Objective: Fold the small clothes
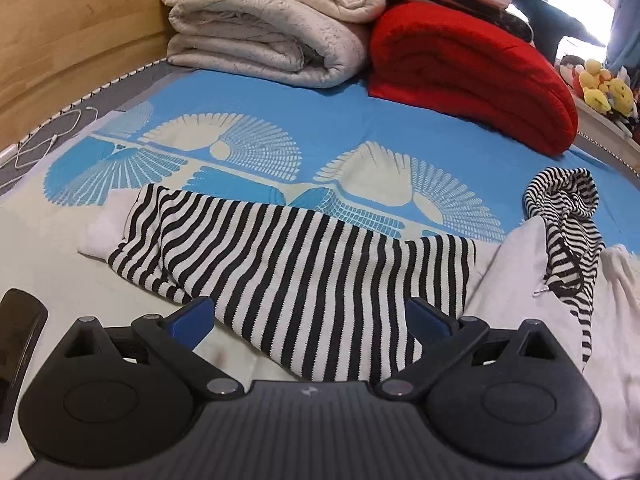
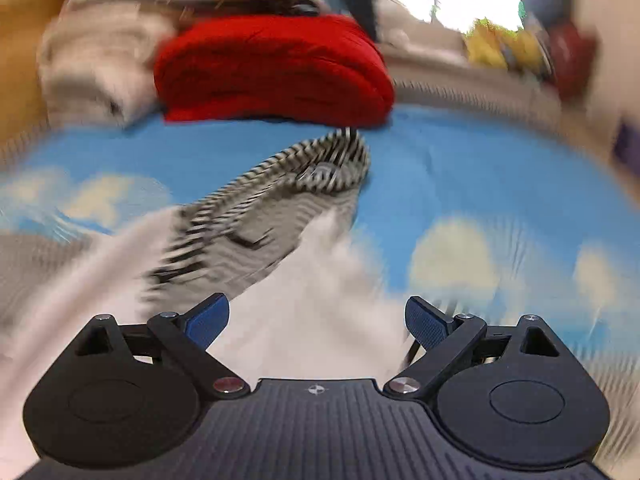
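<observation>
A black-and-white striped garment (image 1: 304,264) lies spread on the blue patterned bedspread (image 1: 320,120). My left gripper (image 1: 310,320) hovers over its near edge, jaws wide open, the striped cloth lying between the blue pads untouched. To the right the garment's striped hood (image 1: 568,216) is bunched beside its white part (image 1: 516,280). The right wrist view is blurred. In it my right gripper (image 2: 316,318) stands open over the white cloth (image 2: 320,272), with the striped hood (image 2: 280,200) lying ahead of it and nothing between the pads.
A folded red blanket (image 1: 472,76) and a stacked white quilt (image 1: 272,28) sit at the far side of the bed. A wooden headboard (image 1: 60,28) and a white cable (image 1: 44,140) are at the left. Plush toys (image 1: 604,88) stand at the far right. A dark flat object (image 1: 20,332) lies near left.
</observation>
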`<state>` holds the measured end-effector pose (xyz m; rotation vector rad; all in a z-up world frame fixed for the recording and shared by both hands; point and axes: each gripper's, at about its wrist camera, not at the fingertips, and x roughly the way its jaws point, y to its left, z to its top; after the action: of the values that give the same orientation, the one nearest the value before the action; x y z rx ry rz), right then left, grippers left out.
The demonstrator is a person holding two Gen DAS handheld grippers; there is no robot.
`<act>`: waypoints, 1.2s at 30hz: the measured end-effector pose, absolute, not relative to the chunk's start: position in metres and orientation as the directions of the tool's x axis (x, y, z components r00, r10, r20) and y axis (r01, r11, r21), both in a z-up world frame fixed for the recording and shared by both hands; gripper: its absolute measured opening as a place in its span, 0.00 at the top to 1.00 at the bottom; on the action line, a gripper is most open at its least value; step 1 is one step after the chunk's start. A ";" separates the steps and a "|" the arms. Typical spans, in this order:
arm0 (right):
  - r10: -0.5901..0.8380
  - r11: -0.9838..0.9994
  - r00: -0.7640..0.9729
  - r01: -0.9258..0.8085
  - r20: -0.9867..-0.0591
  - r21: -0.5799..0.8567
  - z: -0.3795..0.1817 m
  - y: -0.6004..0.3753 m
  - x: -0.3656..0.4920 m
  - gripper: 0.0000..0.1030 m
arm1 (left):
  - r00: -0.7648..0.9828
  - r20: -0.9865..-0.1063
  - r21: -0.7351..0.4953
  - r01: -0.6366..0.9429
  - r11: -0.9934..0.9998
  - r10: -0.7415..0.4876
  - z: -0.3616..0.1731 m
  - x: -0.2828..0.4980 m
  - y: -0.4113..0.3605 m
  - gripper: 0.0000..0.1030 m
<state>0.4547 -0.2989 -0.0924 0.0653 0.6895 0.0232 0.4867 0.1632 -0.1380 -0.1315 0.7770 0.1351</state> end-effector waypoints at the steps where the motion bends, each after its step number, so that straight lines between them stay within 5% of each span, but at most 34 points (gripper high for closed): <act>1: 0.070 0.991 0.766 0.021 -0.639 0.133 -0.093 -0.300 0.433 0.07 | 0.708 -0.702 -0.053 -0.168 0.984 0.084 -0.138 0.486 0.162 0.01; 5: 0.102 0.948 0.758 0.123 -0.645 0.295 -0.113 -0.296 0.342 0.07 | 0.719 -0.680 0.005 -0.194 0.981 0.146 -0.141 0.485 0.168 0.01; 10: -0.010 0.926 0.791 0.238 -0.612 0.293 -0.119 -0.288 0.281 0.08 | 0.723 -0.679 -0.023 -0.191 0.981 0.124 -0.146 0.499 0.180 0.01; 15: -0.209 0.934 0.898 0.301 -0.388 0.194 -0.085 -0.286 0.248 0.08 | 0.740 -0.673 -0.115 -0.095 0.989 -0.007 -0.141 0.527 0.173 0.01; 19: -0.256 0.946 0.944 0.289 -0.209 0.144 -0.043 -0.301 0.243 0.01 | 0.734 -0.673 -0.053 0.067 0.996 -0.085 -0.140 0.566 0.144 0.01; 26: -0.246 0.917 0.838 0.364 -0.488 0.163 -0.108 -0.350 0.343 0.13 | 0.655 -0.754 0.060 0.129 0.990 -0.040 -0.183 0.625 0.094 0.05; 29: -0.152 0.900 0.786 0.361 -0.600 0.245 -0.133 -0.362 0.359 0.14 | 0.623 -0.775 0.007 0.174 0.985 -0.104 -0.203 0.631 0.092 0.35; 30: -0.143 0.897 0.773 0.366 -0.618 0.250 -0.139 -0.363 0.363 0.14 | 0.651 -0.748 0.003 0.196 0.981 -0.128 -0.203 0.628 0.092 0.82; 31: -0.140 0.902 0.766 0.361 -0.627 0.239 -0.144 -0.361 0.367 0.14 | 0.646 -0.747 -0.007 0.229 0.973 -0.157 -0.202 0.628 0.092 0.99; 36: -0.160 0.938 0.713 0.326 -0.683 0.120 -0.170 -0.352 0.384 0.24 | 0.649 -0.760 0.014 0.050 0.999 -0.022 -0.195 0.644 0.129 0.99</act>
<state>0.3842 -0.3517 -0.1703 0.2400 0.7305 -0.2718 0.6443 0.1288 -0.1947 0.0343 0.8631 -0.0407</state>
